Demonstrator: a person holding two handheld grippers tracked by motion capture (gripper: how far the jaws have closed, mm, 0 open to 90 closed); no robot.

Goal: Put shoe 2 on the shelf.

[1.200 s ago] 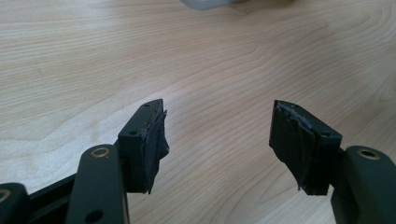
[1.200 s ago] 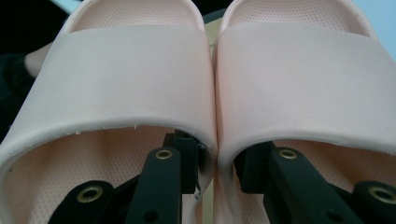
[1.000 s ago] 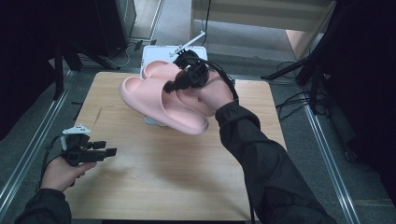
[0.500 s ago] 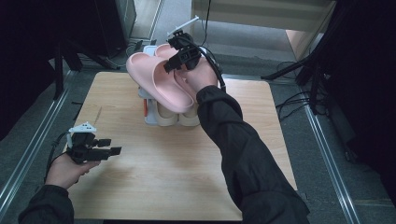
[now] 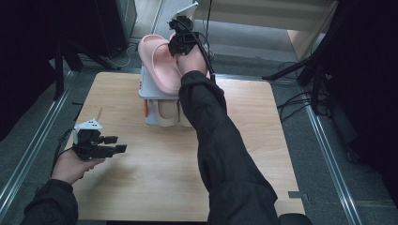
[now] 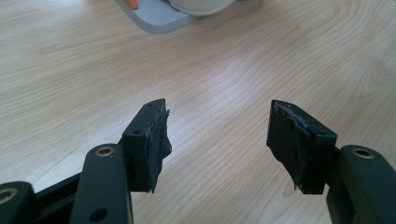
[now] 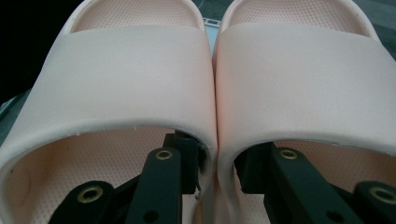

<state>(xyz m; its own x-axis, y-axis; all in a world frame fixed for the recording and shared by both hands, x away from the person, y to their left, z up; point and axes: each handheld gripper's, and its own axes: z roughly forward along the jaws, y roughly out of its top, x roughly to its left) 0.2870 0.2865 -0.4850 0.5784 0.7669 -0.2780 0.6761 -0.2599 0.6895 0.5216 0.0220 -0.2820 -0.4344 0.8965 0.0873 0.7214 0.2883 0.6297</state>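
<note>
A pair of pink slippers hangs tilted over the top of a grey shoe rack at the table's far side. My right gripper reaches from above, one jaw inside each slipper. In the right gripper view my right gripper is shut on the two touching inner walls of the pink slippers. My left gripper rests low over the wood at the near left. In the left gripper view my left gripper is open with bare table between the pads.
Beige slippers lie on the rack's lower shelf. The rack's corner shows ahead of the left jaws. Metal rails run along the floor on both sides, with dark stands and cables beyond the wooden table.
My right hand has carried the pink slippers away from the person, from in front of the rack to above its top. The left gripper has stayed put.
</note>
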